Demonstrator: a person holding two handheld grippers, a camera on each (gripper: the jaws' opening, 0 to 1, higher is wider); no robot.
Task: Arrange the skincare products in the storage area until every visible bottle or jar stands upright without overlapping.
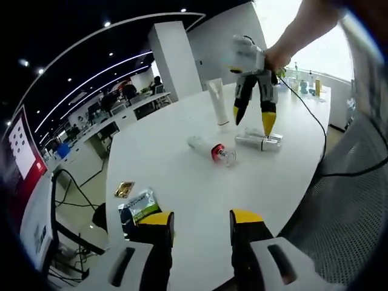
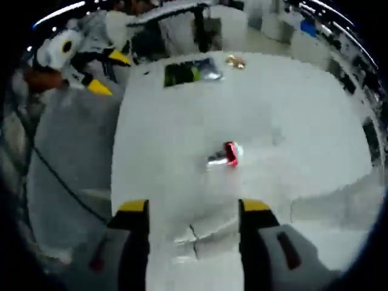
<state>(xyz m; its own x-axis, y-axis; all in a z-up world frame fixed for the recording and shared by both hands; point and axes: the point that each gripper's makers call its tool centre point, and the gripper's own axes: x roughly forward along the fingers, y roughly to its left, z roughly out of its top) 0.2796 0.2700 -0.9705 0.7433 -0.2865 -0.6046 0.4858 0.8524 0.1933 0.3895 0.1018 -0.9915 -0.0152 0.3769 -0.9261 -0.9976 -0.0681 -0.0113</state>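
A green snack packet [image 1: 138, 208] and gold wrapper [image 1: 124, 189] lie on the white table [image 1: 182, 176].

The left gripper [image 1: 202, 225] points forward with jaws parted, nothing between them. The right gripper [image 1: 254, 120] hangs tips-down — jaws apart and empty — gripped by a hand [image 1: 276, 59].

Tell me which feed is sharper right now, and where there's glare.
Left gripper view is sharp: the red-collared bottle lies clearly on the white table, with window glare blown out at top right. Right gripper view is motion-blurred, smearing that bottle and the green packet.
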